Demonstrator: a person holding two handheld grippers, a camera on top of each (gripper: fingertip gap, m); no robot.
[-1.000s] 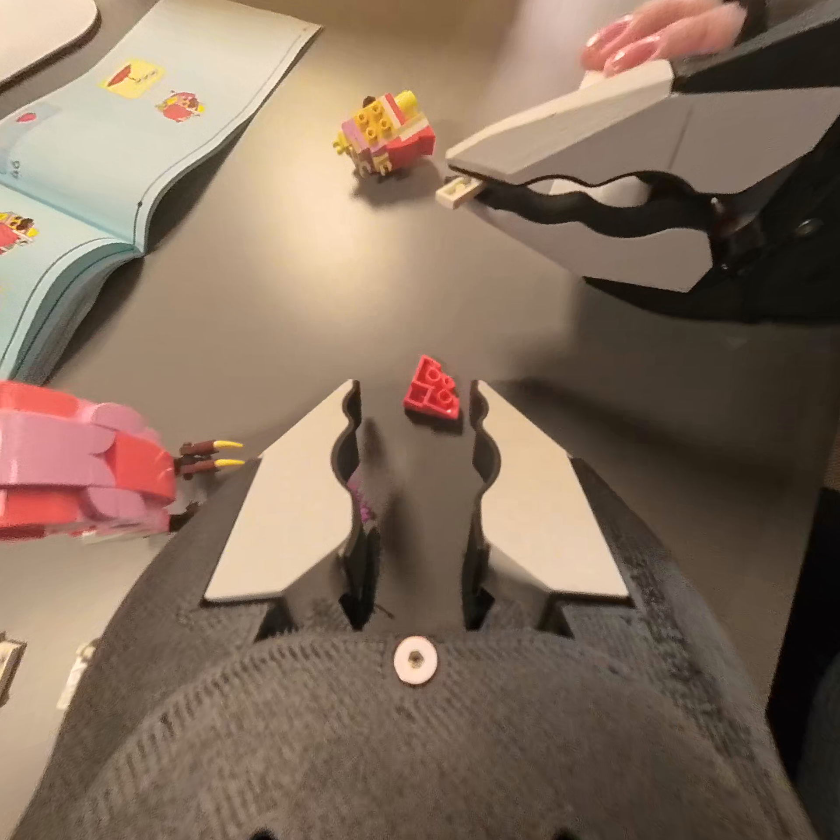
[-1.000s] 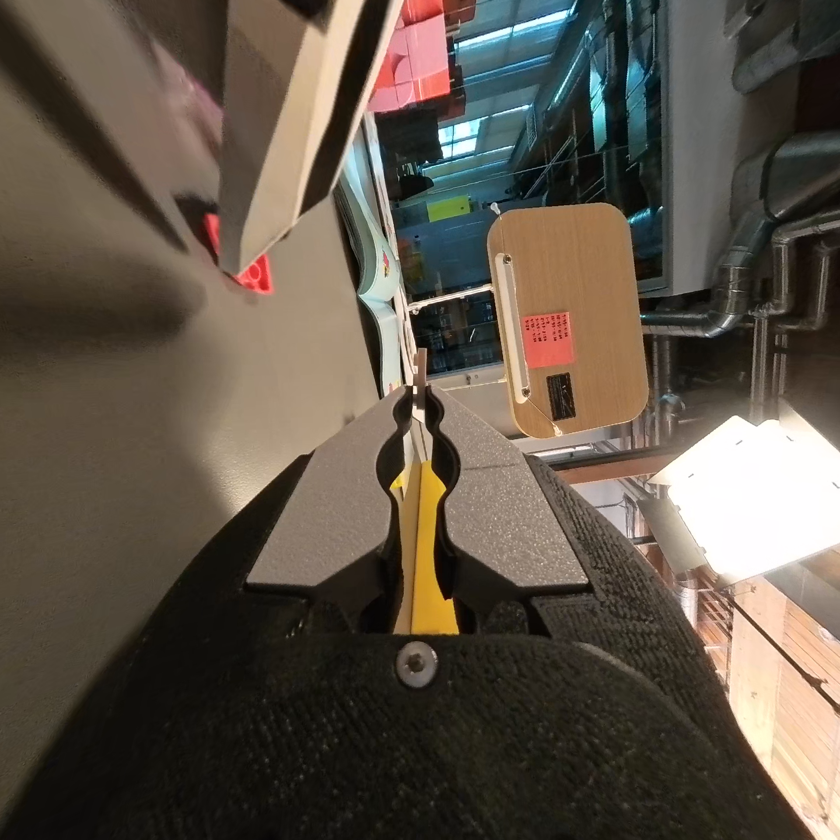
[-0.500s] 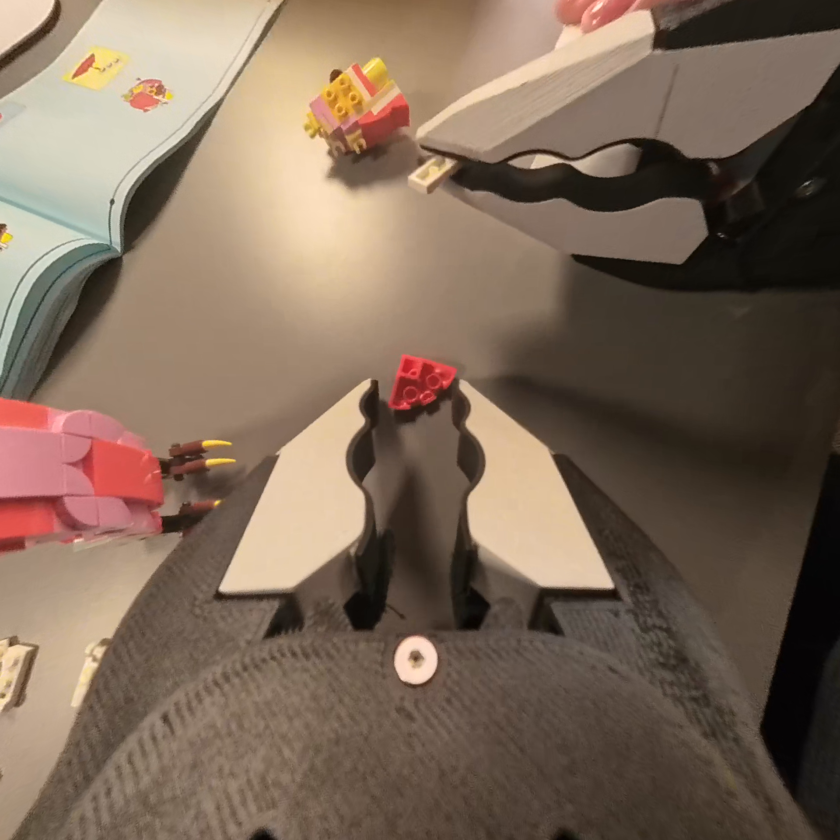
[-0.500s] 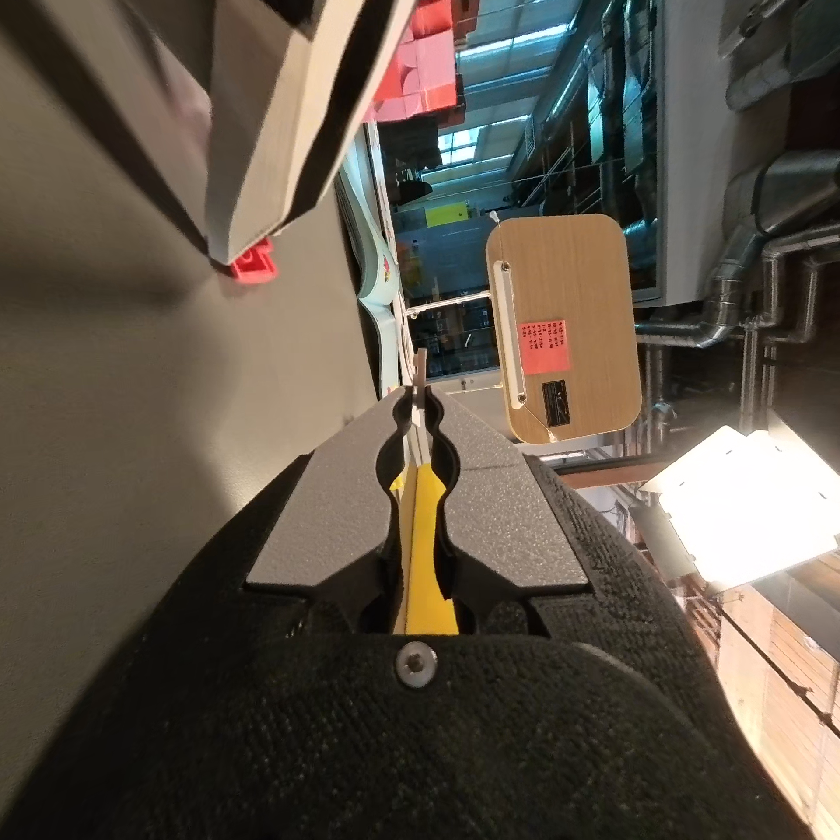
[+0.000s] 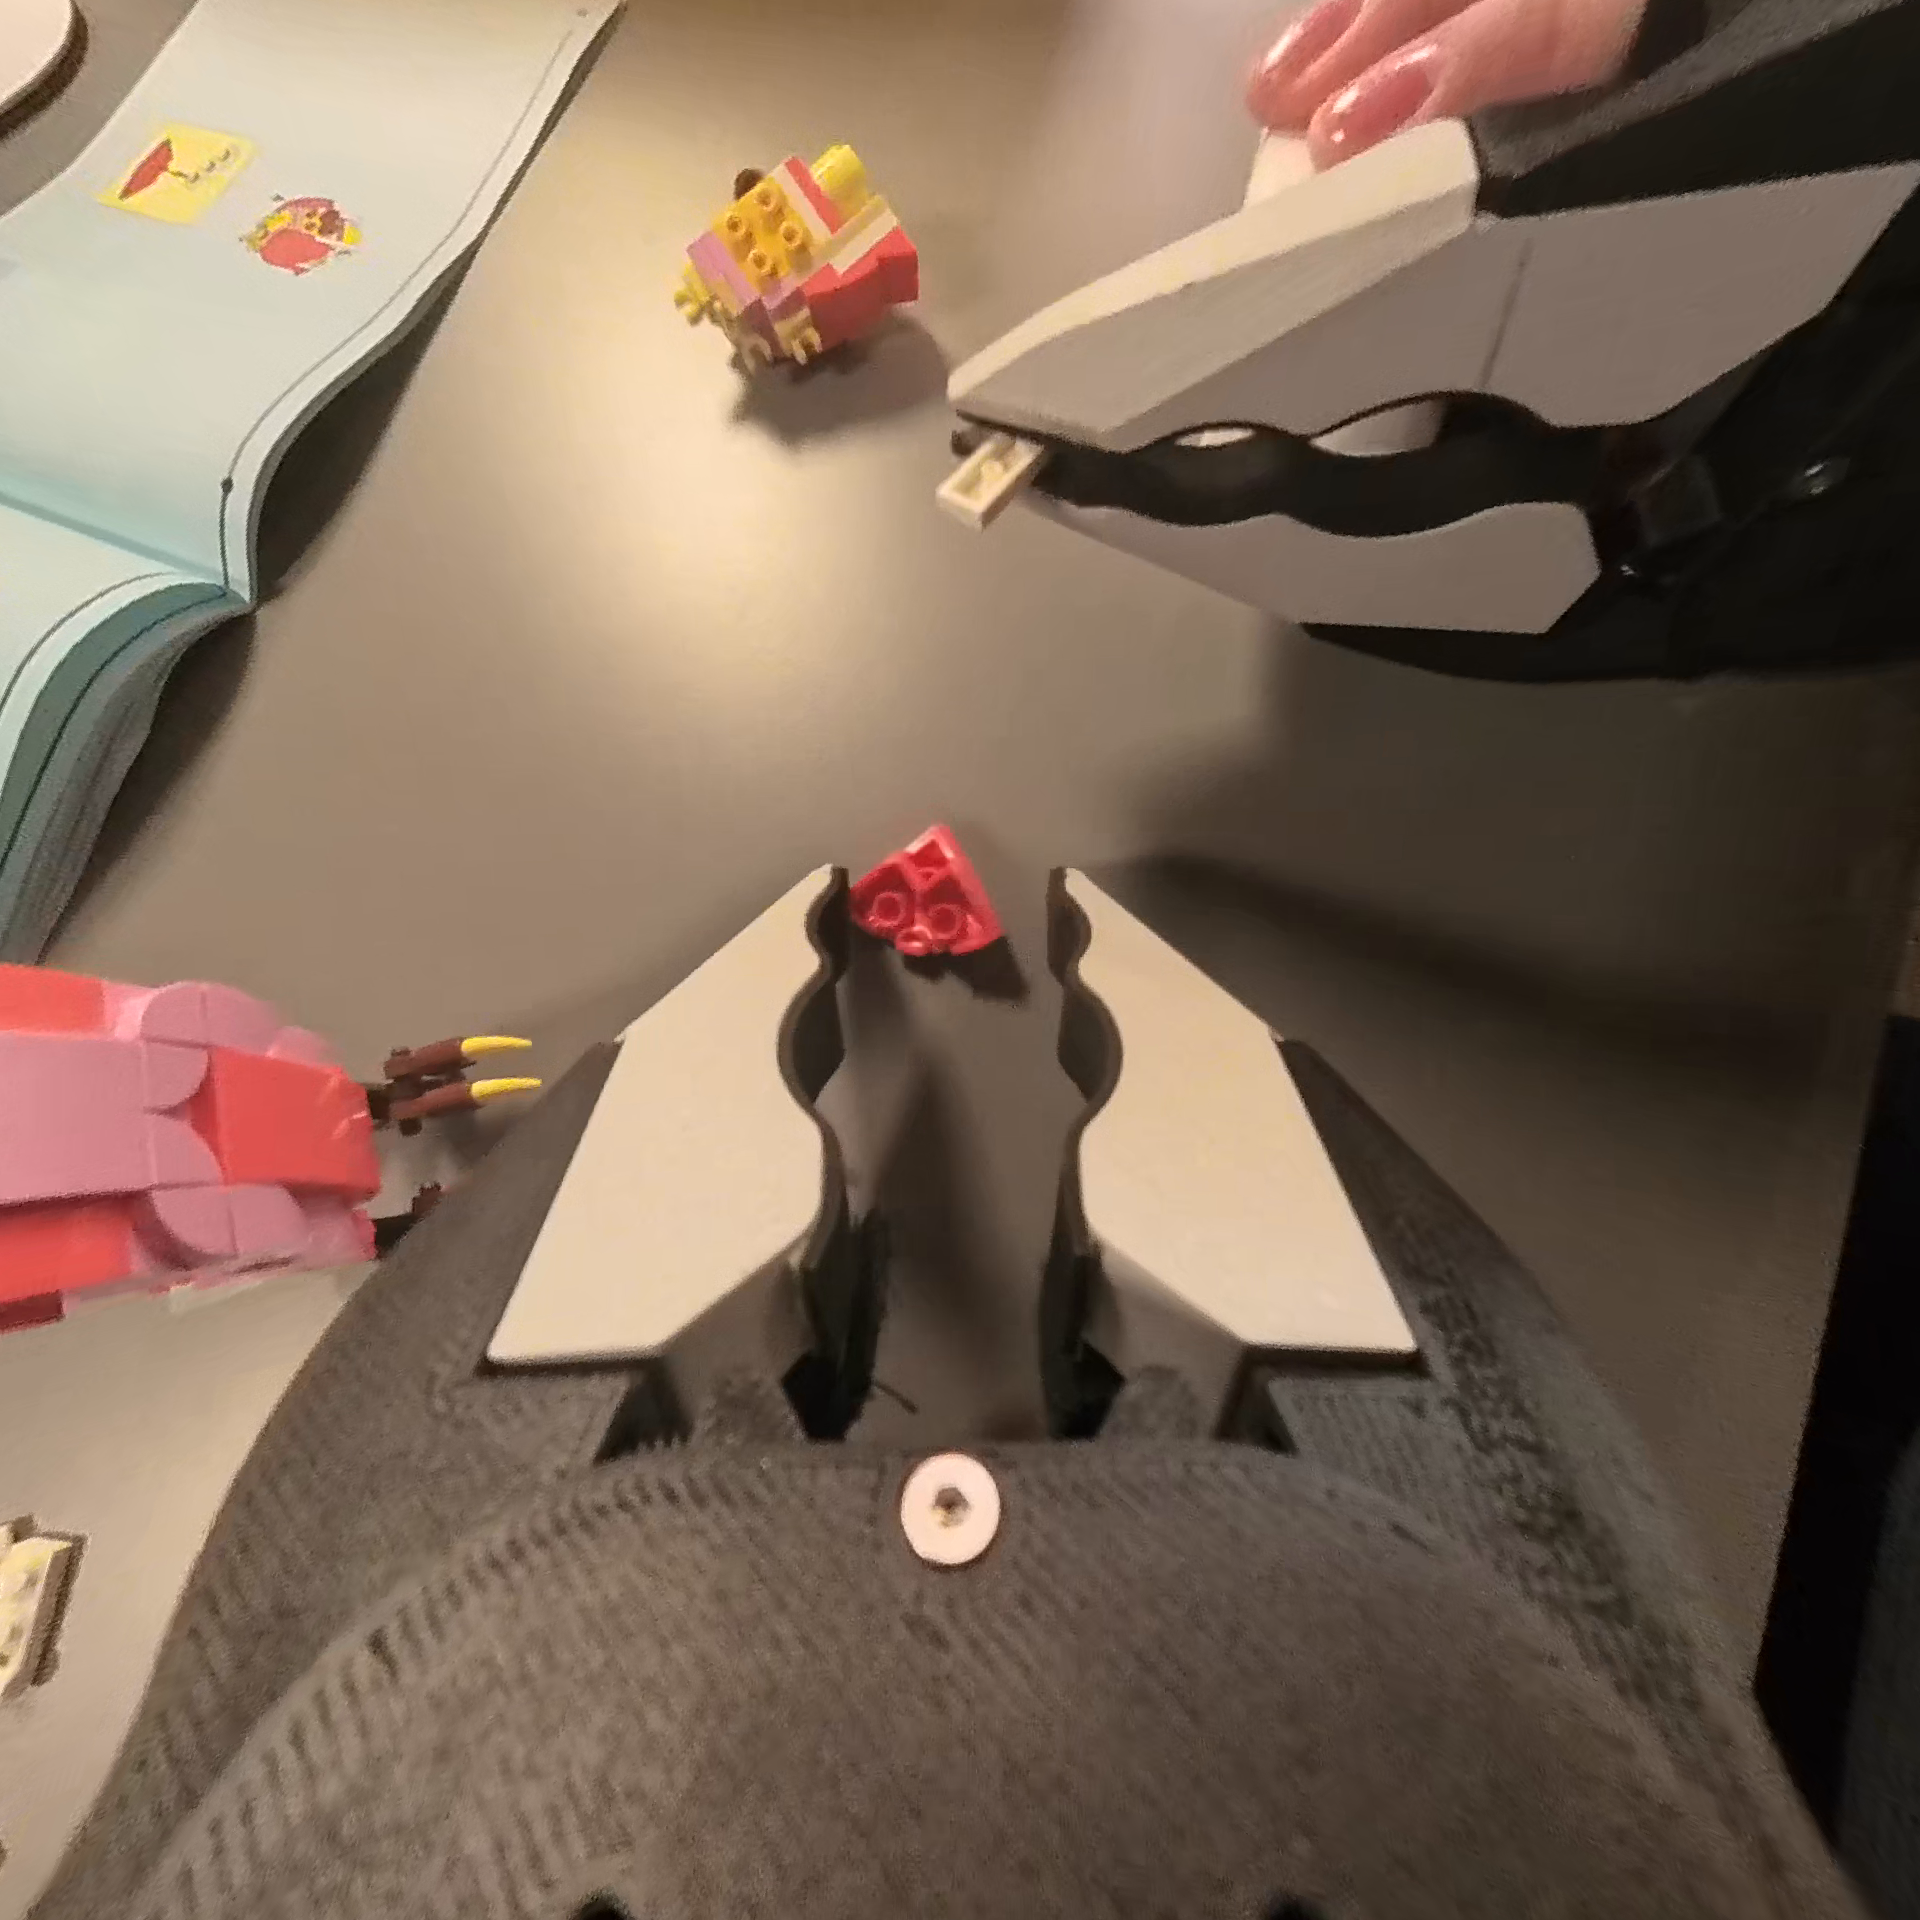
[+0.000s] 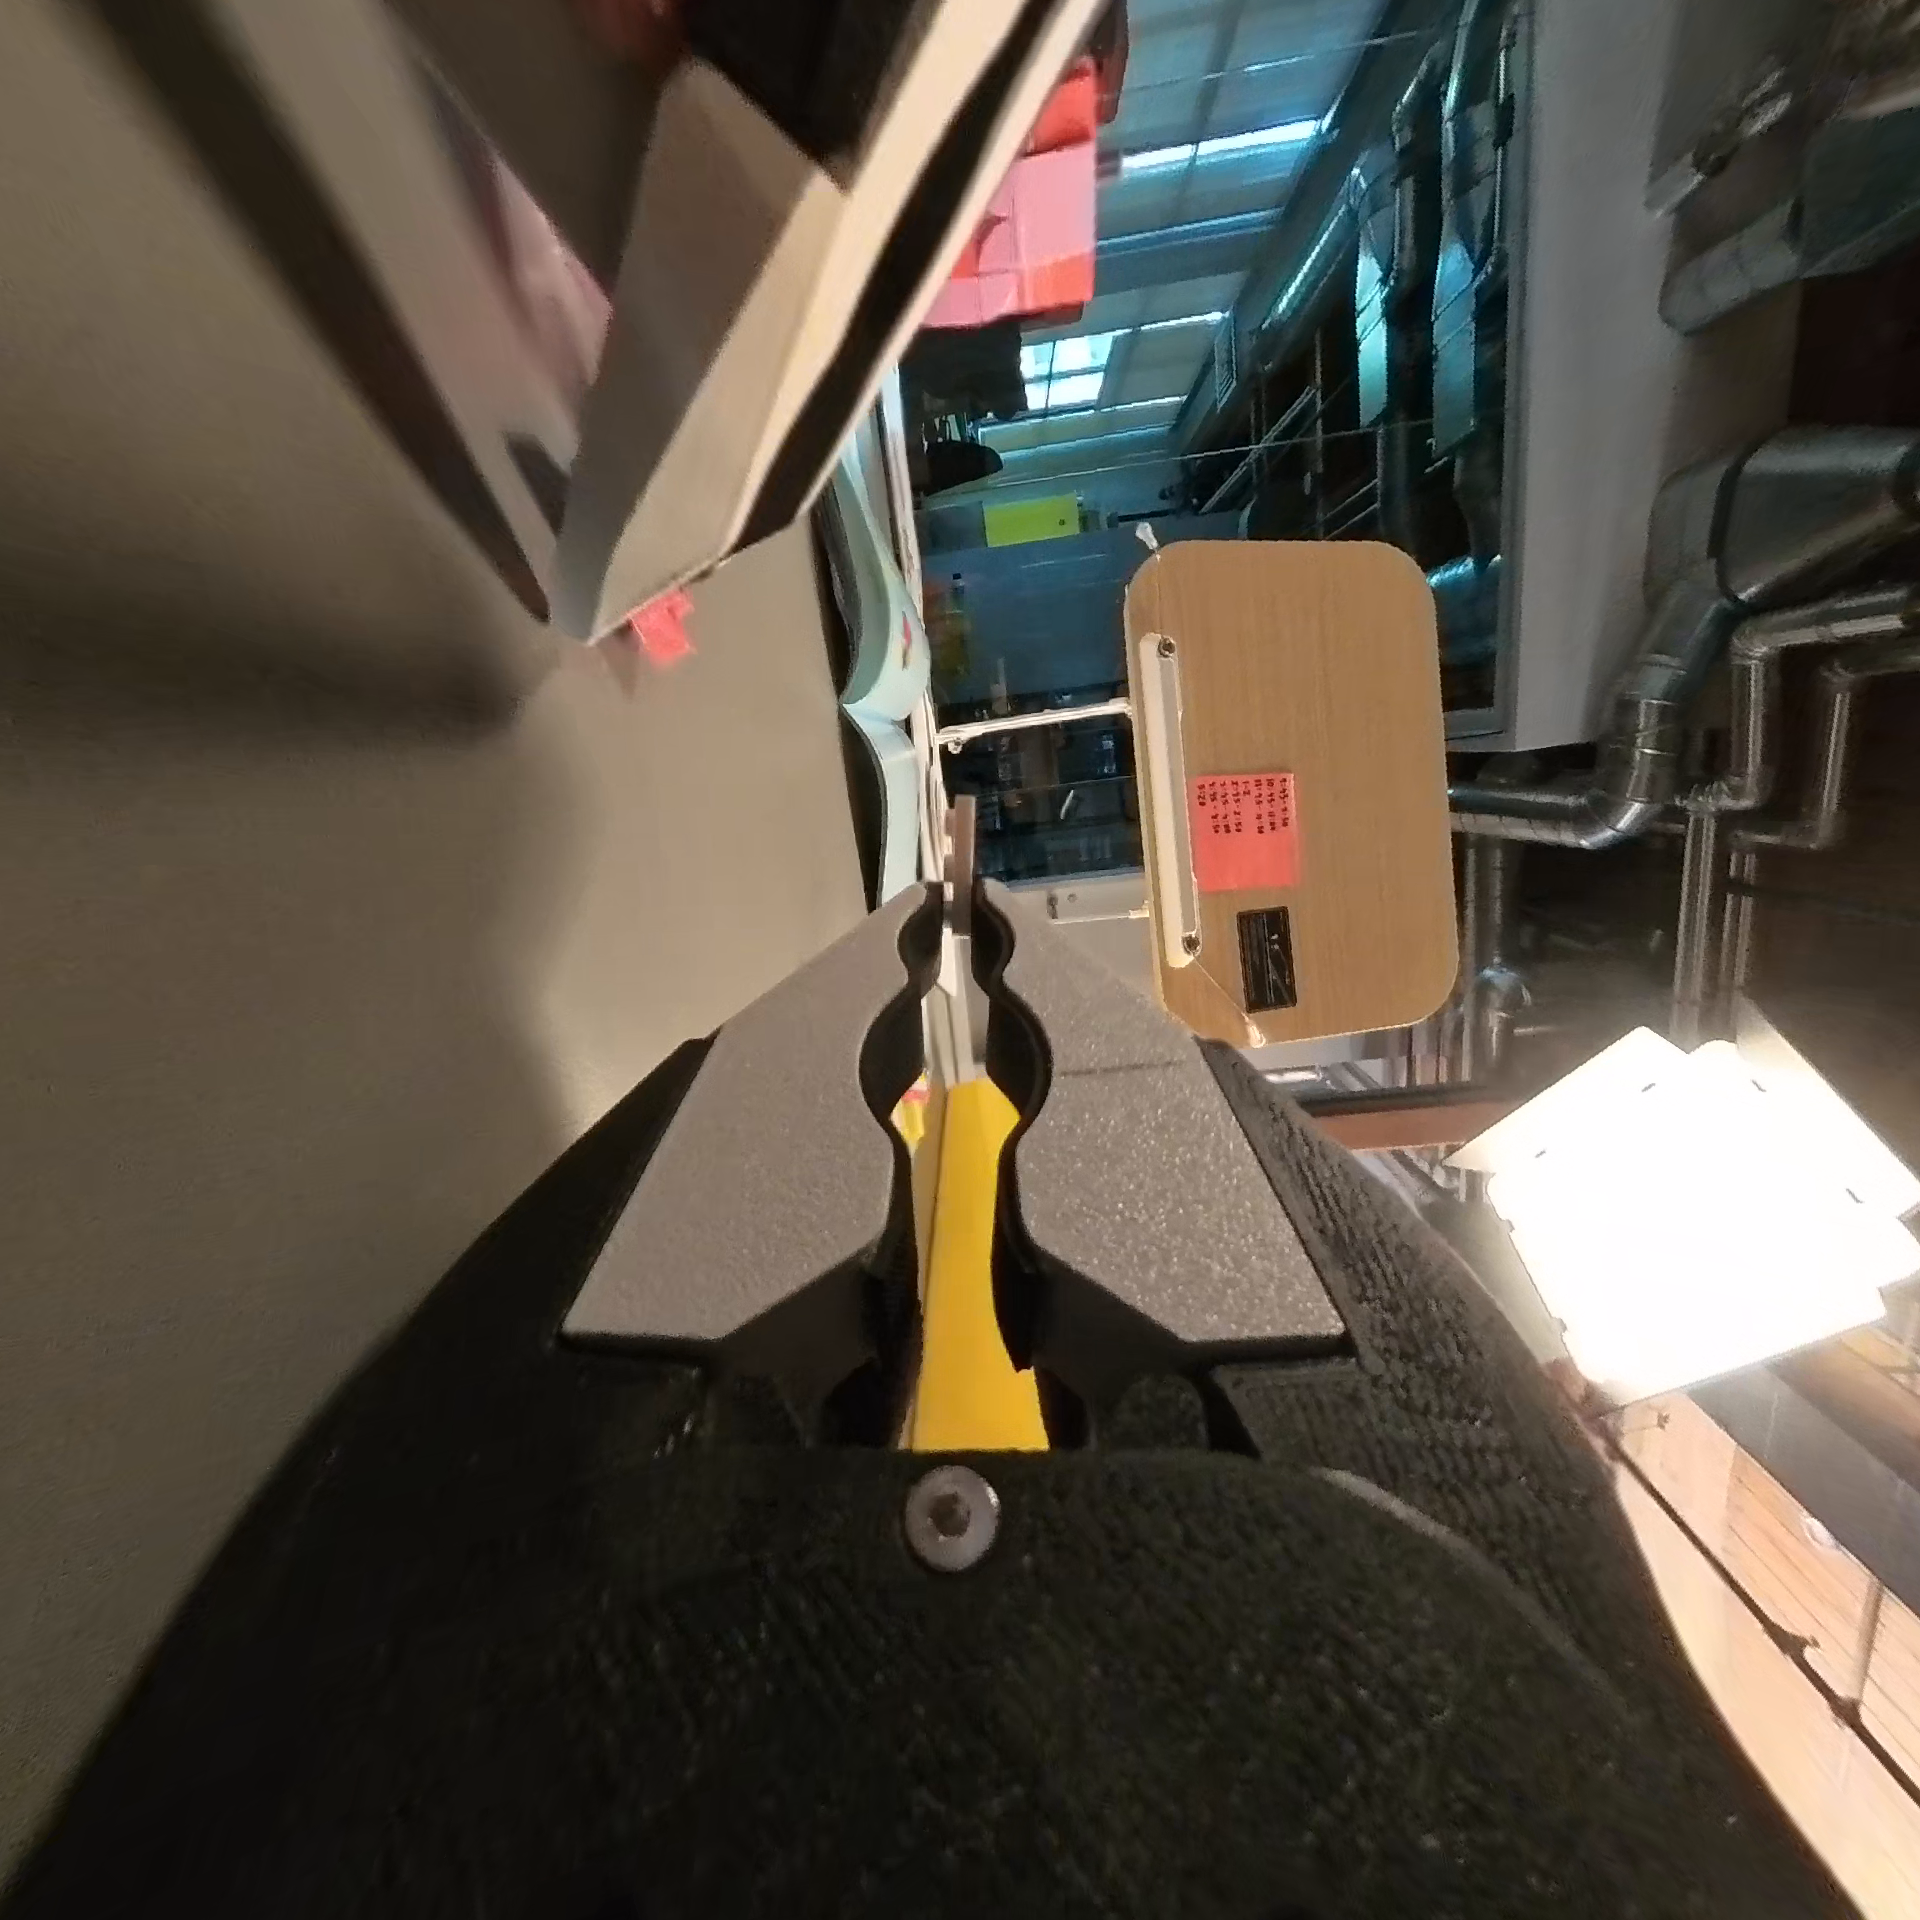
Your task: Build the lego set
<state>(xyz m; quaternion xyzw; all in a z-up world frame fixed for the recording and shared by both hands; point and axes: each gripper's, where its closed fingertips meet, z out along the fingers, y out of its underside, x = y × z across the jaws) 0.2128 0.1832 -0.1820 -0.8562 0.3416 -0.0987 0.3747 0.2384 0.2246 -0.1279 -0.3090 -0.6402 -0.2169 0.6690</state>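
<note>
At the far left of the left wrist view we see an open light-blue instruction booklet [image 5: 156,343] lying on the dark tabletop [image 5: 582,707], and below it a large red and pink brick-built figure [image 5: 166,1143] with brown claws tipped in yellow. Further along, toward the top, a small yellow, pink and red brick assembly [image 5: 800,270] stands on its own, well apart from both tools. In the middle, our left tongs [image 5: 943,904] stand open over the tabletop with a small red wedge-shaped brick [image 5: 925,902] lying underside up between the tips; it sits just beside the left fingertip [image 5: 816,904], with a clear gap to the right one, so nothing presses on it. We judge this brick light, rigid and smooth, apt to skid or spin if pushed from one side, and its slanted faces look poor to pinch; the straight opposite edges seem the surer hold. To the right, our right tongs [image 5: 982,473] are closed on a thin cream-coloured plate brick [image 5: 987,483] that juts from the tips above the tabletop, with a hand [image 5: 1392,73] resting on the upper finger. The right wrist view shows the same plate [image 6: 964,873] edge-on, clamped between both pads.
</note>
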